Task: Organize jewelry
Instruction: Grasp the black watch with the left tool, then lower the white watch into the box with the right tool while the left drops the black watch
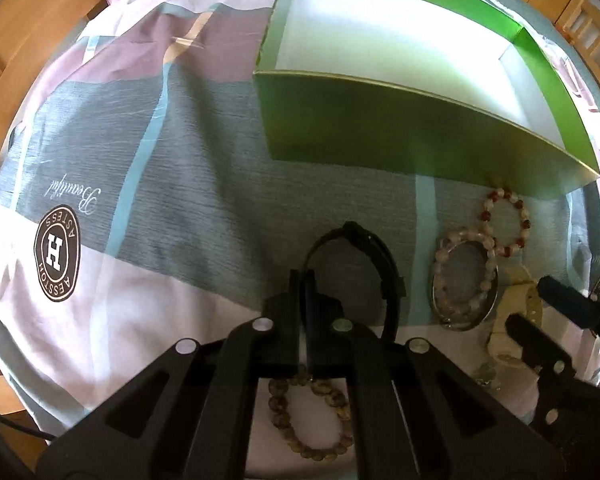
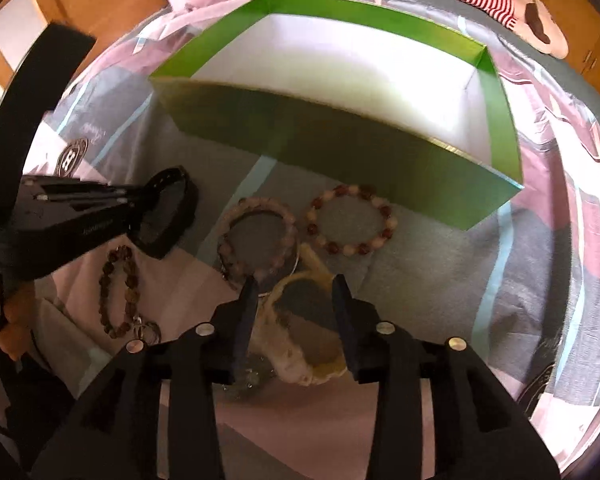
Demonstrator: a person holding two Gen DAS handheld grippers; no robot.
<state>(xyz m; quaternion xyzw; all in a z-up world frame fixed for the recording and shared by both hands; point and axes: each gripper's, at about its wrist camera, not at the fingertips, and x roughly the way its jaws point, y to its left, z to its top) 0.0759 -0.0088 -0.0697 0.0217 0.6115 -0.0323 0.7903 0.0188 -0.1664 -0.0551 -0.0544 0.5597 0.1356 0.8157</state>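
On the patchwork grey, pink and white bedsheet (image 1: 204,184) I read a round dark badge with "H" and "AESSTON", and the script word "Beautiful" beside it. The green cardboard box with white inside (image 1: 380,136) lies open and holds nothing I can see. Bare sheet stretches left of the box. My left claw (image 1: 305,292) is pinched on the black watch strap (image 1: 388,264), just in front of the box. My right claw (image 2: 296,300) stands spread around the cream watch band (image 2: 300,356), without gripping. The red-and-white bead bracelet (image 2: 350,220) lies against the box's front wall, the pale pink bead bracelet (image 2: 256,240) beside it.
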